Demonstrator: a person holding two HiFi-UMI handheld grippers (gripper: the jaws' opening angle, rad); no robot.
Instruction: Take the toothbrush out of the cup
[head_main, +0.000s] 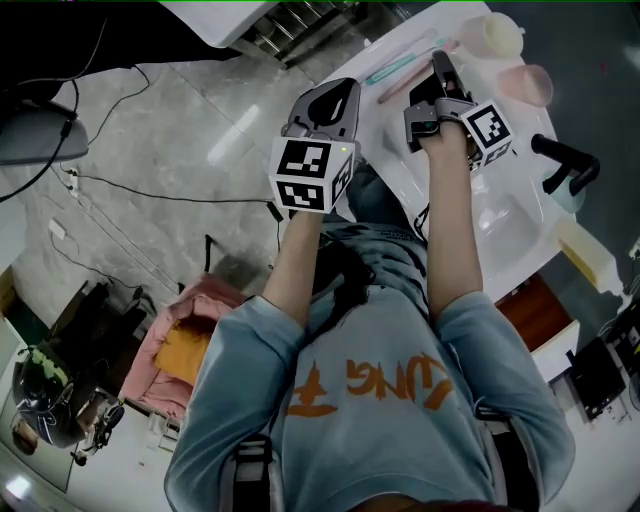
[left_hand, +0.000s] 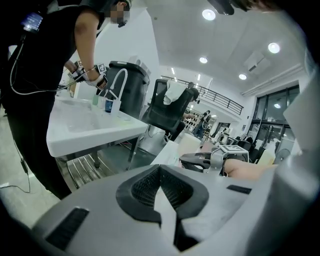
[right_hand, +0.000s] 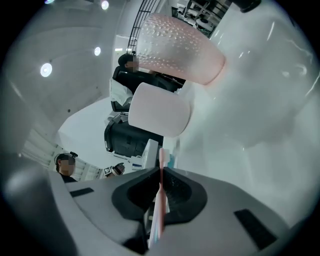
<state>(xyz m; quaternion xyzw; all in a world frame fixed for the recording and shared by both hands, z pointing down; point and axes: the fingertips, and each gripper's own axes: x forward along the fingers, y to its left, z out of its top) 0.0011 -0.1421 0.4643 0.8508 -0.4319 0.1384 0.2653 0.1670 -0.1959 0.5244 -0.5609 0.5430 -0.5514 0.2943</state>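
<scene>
A slim pink toothbrush (right_hand: 160, 200), paler at its lower end, is clamped in the nearly closed jaws of the right gripper (head_main: 439, 62), outside the pink cup (right_hand: 175, 47); the left gripper (head_main: 330, 100) is closed on nothing.

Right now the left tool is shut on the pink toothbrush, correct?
Not quite: the right tool, not the left, is shut on the pink toothbrush. The right gripper view shows the handle clamped between its jaws. In the left gripper view, the left tool is shut with nothing in it.
</scene>
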